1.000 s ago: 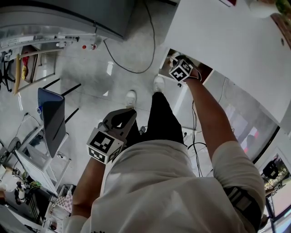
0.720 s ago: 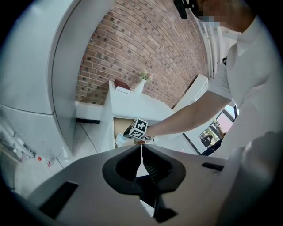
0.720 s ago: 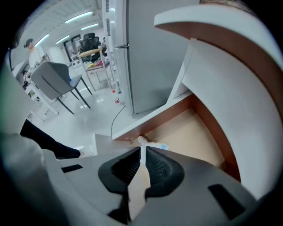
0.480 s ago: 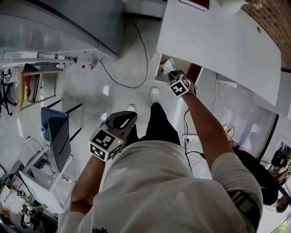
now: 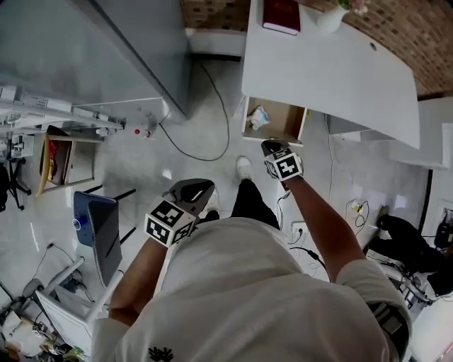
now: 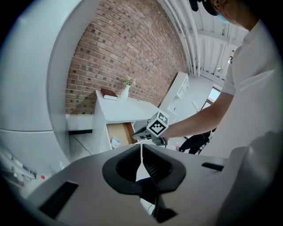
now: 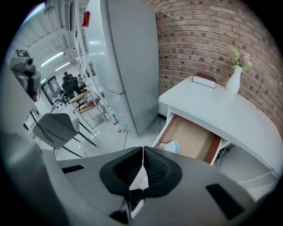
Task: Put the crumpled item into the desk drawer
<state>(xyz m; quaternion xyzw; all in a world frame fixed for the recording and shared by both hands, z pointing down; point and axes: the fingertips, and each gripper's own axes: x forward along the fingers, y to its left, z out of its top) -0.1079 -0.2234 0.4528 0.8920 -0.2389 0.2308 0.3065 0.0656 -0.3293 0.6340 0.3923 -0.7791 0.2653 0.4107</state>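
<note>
The desk drawer (image 5: 283,121) stands pulled out under the white desk (image 5: 333,67), and a crumpled white and blue item (image 5: 258,117) lies at its left end. My right gripper (image 5: 270,147) is shut and holds nothing, a short way in front of the drawer. In the right gripper view the jaws (image 7: 142,152) touch, with the drawer (image 7: 196,140) and the crumpled item (image 7: 171,146) beyond them. My left gripper (image 5: 196,188) hangs shut and empty over the floor by my legs. The left gripper view (image 6: 141,150) shows the drawer (image 6: 122,131) far off.
A tall grey cabinet (image 5: 127,42) stands left of the desk, with a black cable (image 5: 207,138) on the floor between them. A dark red book (image 5: 281,14) and a white vase (image 5: 330,15) rest on the desk. A blue-grey chair (image 5: 95,226) is at the left.
My right gripper has drawn back from the drawer toward me, and the crumpled item stays inside. The head view now takes in the whole desk. The left gripper has barely moved.
</note>
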